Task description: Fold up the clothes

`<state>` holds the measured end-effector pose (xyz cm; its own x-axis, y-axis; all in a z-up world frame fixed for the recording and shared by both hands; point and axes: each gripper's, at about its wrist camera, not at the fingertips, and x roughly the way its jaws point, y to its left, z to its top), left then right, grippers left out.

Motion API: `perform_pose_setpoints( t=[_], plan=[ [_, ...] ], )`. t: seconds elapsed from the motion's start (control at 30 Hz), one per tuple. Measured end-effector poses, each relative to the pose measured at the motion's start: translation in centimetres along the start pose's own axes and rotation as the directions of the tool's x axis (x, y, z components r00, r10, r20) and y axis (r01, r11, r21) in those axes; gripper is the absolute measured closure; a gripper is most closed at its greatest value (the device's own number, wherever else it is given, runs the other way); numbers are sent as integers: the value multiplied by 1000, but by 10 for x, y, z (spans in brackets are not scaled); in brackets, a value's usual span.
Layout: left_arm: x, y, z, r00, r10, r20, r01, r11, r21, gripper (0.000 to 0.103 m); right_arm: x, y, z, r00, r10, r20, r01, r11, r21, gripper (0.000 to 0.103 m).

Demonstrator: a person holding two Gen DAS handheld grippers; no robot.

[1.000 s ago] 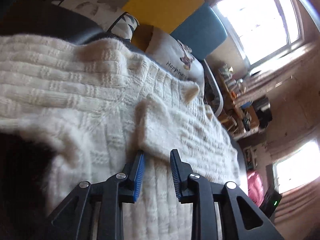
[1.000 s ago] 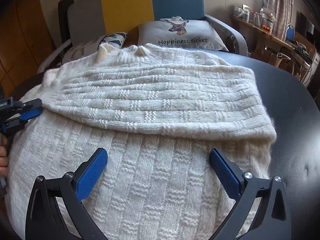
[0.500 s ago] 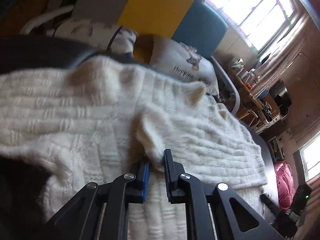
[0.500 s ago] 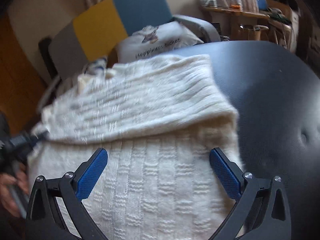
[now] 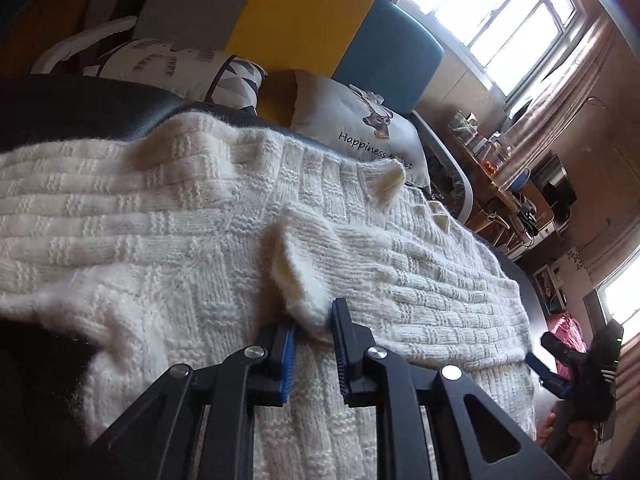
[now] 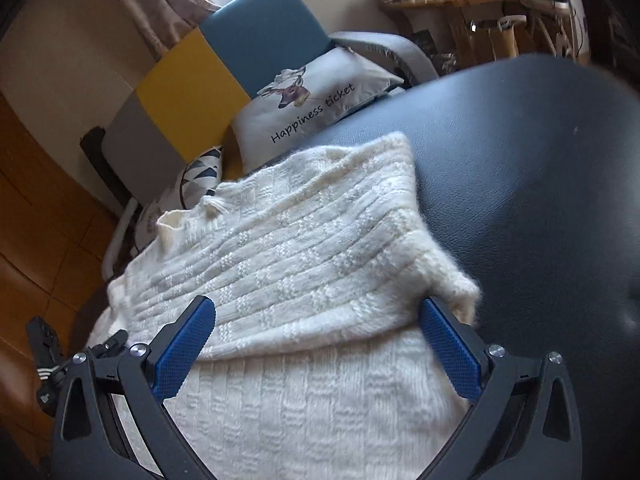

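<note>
My cream knit sweater (image 6: pixel 304 280) lies spread on the dark leather surface (image 6: pixel 540 168), its upper part already doubled over toward me so a thick folded edge runs across the middle. I judge I'm partway through the fold, setting up to take this folded edge at both ends.

My left gripper (image 5: pixel 314 332) sits at the corner of the folded layer (image 5: pixel 308 300), which pokes up between the jaws. They are opening a little just now, and I can't see the pads pressing the wool, so I'd call it a loose bracket, not a pinch.

My right gripper (image 6: pixel 320 344) is spread wide and empty, straddling the folded edge near the sweater's other side, one pad beside the fuzzy outer corner (image 6: pixel 460 292).

Next, as I read it, both tongs need to close firmly on matching corners, taking all the thick layers at once, then lift and carry evenly so the fold stays square. The knit is bulky and soft, so a shallow bite would likely slip off the fuzz
</note>
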<state>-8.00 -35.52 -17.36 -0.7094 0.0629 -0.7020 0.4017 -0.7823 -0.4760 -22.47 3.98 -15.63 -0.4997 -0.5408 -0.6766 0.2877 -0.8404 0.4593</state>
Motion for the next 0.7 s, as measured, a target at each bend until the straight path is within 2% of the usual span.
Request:
perform_pose_setpoints(
  t=[0.1, 0.17, 0.23, 0.33, 0.43, 0.47, 0.57, 0.7],
  plan=[
    [-1, 1, -1, 1000, -4, 0, 4, 1000, -3, 87, -7, 18, 7, 998, 53, 21, -52, 997, -50, 0],
    [-1, -1, -1, 1000, 10, -2, -10, 1000, 17, 87, 4, 29, 17, 999, 42, 12, -40, 995, -86, 0],
    [-1, -4, -2, 1000, 26, -4, -26, 999, 38, 87, 24, 34, 25, 999, -29, -23, 26, 993, -117, 0],
    [-2, -7, -1, 999, 40, -6, -39, 998, 52, 87, 61, 26, 27, 973, -196, -126, 178, 974, -143, 0],
    [-7, -6, 3, 1000, 18, 2, -18, 999, 42, 84, 64, 43, 21, 960, -259, -108, 223, 937, -270, 0],
    [-9, -5, 4, 1000, 5, 7, -5, 999, 36, 80, 60, 50, 20, 963, -251, -95, 214, 933, -289, 0],
    [-6, 4, 9, 1000, 10, -13, -11, 1000, -8, 79, 47, 70, 18, 981, -180, -67, 150, 936, -319, 0],
    [-5, 11, 8, 1000, -7, -14, 7, 1000, -4, 79, 59, 96, 17, 979, -190, -74, 145, 903, -404, 0]
  ],
)
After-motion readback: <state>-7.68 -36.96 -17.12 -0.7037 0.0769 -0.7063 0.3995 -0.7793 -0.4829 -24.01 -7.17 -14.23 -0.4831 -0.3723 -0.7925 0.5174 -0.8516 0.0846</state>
